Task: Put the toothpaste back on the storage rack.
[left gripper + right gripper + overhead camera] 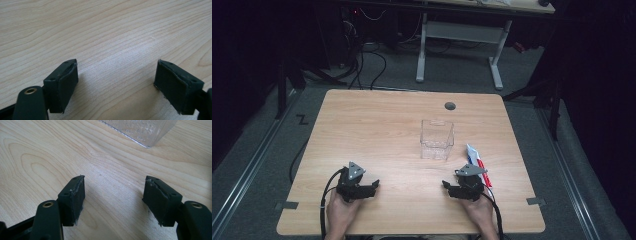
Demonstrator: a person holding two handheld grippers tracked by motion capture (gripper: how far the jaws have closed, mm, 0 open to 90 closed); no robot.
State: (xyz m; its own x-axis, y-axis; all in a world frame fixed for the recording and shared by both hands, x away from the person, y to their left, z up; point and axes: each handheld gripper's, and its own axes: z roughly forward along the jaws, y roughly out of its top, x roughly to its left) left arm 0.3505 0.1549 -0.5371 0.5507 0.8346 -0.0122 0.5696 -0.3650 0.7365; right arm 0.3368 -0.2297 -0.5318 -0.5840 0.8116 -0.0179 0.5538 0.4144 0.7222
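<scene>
From the high view, you have both tools resting low on the near part of the wooden table (377, 125), with your hands coming in from the bottom edge. Your left gripper (374, 186) sits toward the near left, its jaws pointing to the right across the bare wood, and nothing lies close to it. Your right gripper (447, 186) sits toward the near right, its jaws pointing left, spread apart and empty. The toothpaste tube (478, 162), white with blue and red on it, lies flat on the table just beside the right gripper, on its outer side, running away from you toward the far edge; whether the tool touches it cannot be told from here. The clear plastic container (437, 139) stands upright past the right gripper, near the middle of the table, and the tube's far end lies just to its right. In the left gripper view, your left gripper (116, 85) holds its two black jaws wide apart over plain wood grain, with nothing between them. In the right gripper view, your right gripper (113, 200) likewise has its jaws wide open and empty above the table, and a lower corner of the clear plastic container (145, 131) shows ahead, well apart from the pads.
</scene>
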